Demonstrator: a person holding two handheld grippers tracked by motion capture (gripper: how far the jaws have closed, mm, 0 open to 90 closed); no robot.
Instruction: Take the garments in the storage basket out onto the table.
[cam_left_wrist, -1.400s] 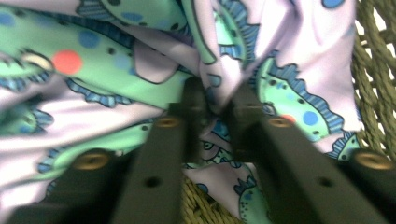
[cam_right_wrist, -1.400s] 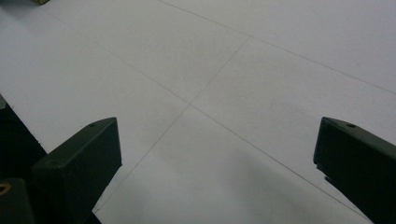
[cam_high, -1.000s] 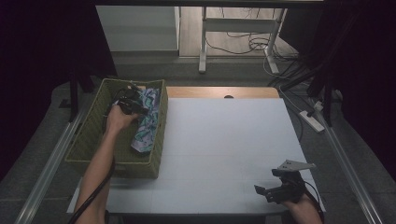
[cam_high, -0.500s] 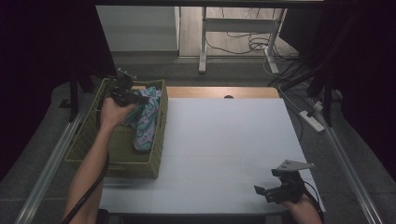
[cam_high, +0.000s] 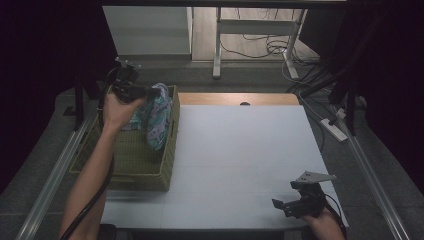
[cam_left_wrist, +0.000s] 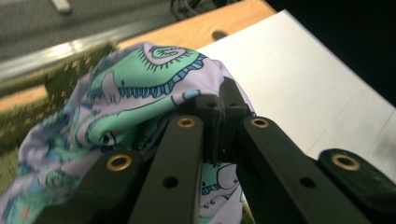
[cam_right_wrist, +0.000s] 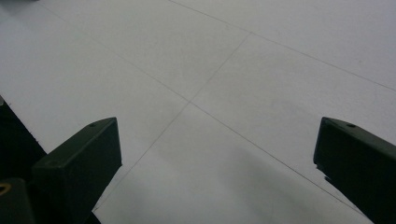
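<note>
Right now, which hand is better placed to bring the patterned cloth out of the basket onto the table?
Left. The left gripper is shut on the cloth above the basket; the right gripper rests open at the table's near edge.

No readable text, label, brand, number or sign anywhere. Printed pattern on the cloth (cam_left_wrist: 140, 88): drawn figures and spirals only, no letters.
</note>
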